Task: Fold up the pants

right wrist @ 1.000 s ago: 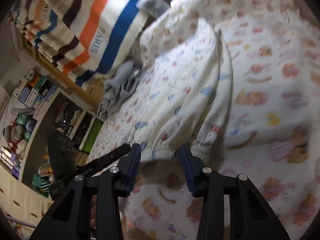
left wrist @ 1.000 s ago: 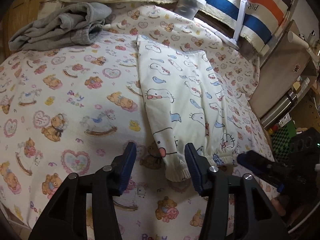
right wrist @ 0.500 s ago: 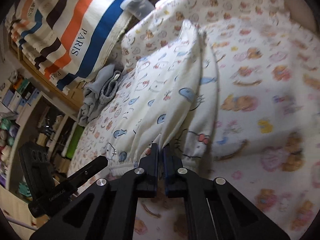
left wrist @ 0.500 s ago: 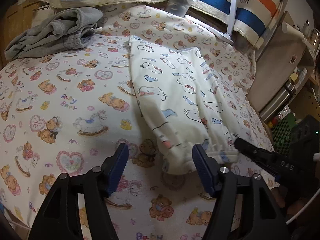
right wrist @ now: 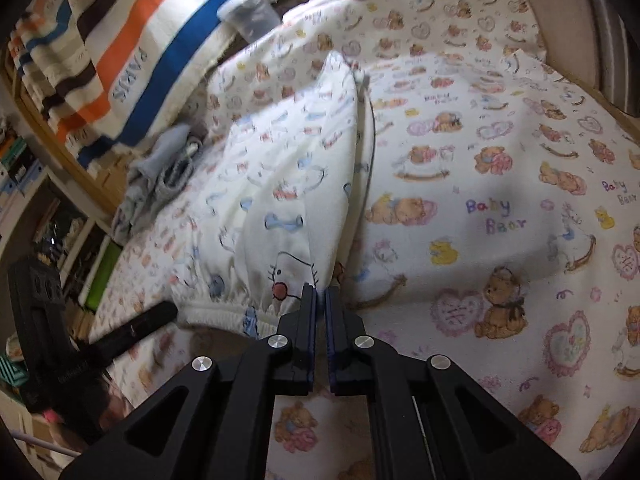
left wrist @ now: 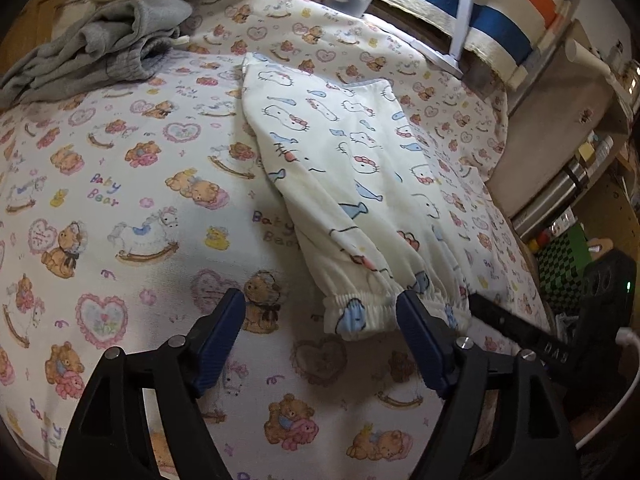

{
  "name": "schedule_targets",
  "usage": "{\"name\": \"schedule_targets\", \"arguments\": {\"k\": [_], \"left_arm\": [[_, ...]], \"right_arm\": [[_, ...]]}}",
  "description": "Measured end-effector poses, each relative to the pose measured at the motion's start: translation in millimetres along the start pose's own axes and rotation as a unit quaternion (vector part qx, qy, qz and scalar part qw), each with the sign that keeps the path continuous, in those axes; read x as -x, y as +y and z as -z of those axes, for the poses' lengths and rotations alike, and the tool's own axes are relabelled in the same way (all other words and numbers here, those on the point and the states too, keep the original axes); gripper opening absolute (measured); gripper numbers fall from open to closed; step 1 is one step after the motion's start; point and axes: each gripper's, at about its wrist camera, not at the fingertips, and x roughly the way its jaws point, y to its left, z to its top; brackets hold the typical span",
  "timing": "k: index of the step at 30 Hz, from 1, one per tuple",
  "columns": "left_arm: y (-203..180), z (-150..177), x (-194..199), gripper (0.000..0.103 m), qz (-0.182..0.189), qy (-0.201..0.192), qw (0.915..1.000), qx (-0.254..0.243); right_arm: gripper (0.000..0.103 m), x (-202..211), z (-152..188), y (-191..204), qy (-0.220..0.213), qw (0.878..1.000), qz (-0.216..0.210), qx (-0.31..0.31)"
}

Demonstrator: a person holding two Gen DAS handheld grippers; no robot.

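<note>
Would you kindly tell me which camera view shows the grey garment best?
The left wrist view: the grey garment lies crumpled at the far left of the bed, sharp and unobstructed. In the right wrist view it is blurred and partly hidden behind the pants.

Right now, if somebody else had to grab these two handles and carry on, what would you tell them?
Right gripper: shut on the cuff of the pants.
Left gripper: fingers opening around the other cuff, not gripping.
Pants lie flat on the bed sheet, legs stacked, waist at the far end. Grey clothes are bunched in the far corner.
Done: legs laid together. Left: grip the left cuff, carry both cuffs to the waist.
</note>
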Motion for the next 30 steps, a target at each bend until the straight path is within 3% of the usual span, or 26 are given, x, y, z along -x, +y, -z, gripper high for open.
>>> {"name": "schedule_targets", "arguments": {"k": [3,4,5,6,7,8,9,11,13,16,17,19,21,23,24,26,30], "left_arm": [[3.6,-3.3,-6.3,0.074,0.02,0.004,0.9996,0.018],[4.2,-3.4,-9.0,0.067,0.024,0.009,0.9994,0.022],[3.9,-2.9,-10.7,0.066,0.028,0.012,0.9992,0.025],[2.7,-2.0,-8.6,0.059,0.027,0.003,0.9993,0.025],[1.5,-1.5,-8.5,0.043,0.033,0.004,0.9992,0.022],[1.0,-1.0,-10.6,0.036,0.038,0.013,0.9989,0.022],[1.0,-0.5,-13.4,0.025,0.044,0.021,0.9985,0.024],[-0.5,2.1,-12.4,0.019,0.036,0.01,0.999,0.023],[-3.3,4.2,-9.8,0.017,0.035,0.004,0.9992,0.016],[-3.0,3.6,-10.0,0.019,0.033,0.007,0.9993,0.016],[-2.0,2.8,-12.4,0.022,0.032,0.014,0.9992,0.018],[-0.6,3.1,-15.6,0.049,0.04,0.024,0.9986,0.023],[-2.7,5.3,-16.8,0.058,0.05,0.026,0.9982,0.021],[-8.7,7.3,-17.5,0.046,0.034,0.017,0.9993,0.005],[-9.4,8.2,-18.9,0.02,0.03,0.019,0.9994,0.003],[-8.5,7.5,-14.1,0.017,0.04,0.011,0.9991,0.007],[-13.7,4.5,5.8,0.016,0.022,-0.016,0.9995,-0.016]], "right_arm": [[0.006,5.2,0.1,0.8,-0.005,1.0,0.0,0.006],[0.009,8.1,0.0,0.8,-0.009,1.0,-0.002,0.006],[0.024,9.6,-0.5,0.2,-0.008,1.0,-0.007,0.004],[0.042,10.2,-0.9,-1.3,-0.006,1.0,-0.017,-0.002],[0.051,10.1,-1.0,-2.8,-0.005,1.0,-0.027,-0.008],[0.054,9.7,-1.0,-5.2,-0.006,0.999,-0.039,-0.015],[0.054,8.4,-0.7,-8.0,-0.005,0.999,-0.046,-0.024],[0.054,2.5,-0.2,-12.9,0.005,0.997,-0.071,-0.043],[0.046,-8.2,0.7,-17.5,0.025,0.992,-0.101,-0.064],[0.043,-19.5,3.9,-18.5,0.04,0.988,-0.124,-0.078],[0.042,-20.7,4.9,-18.8,0.036,0.988,-0.125,-0.082],[0.04,-21.8,5.2,-22.0,0.028,0.986,-0.133,-0.096],[0.03,-22.2,5.9,-23.6,0.026,0.986,-0.134,-0.098],[0.023,-22.3,6.7,-22.3,0.024,0.987,-0.134,-0.088],[0.02,-22.3,7.2,-22.6,0.024,0.987,-0.133,-0.088],[0.017,-21.7,7.3,-22.3,0.023,0.986,-0.136,-0.09],[0.017,-12.7,8.4,-10.0,0.022,0.987,-0.141,-0.068]]}}
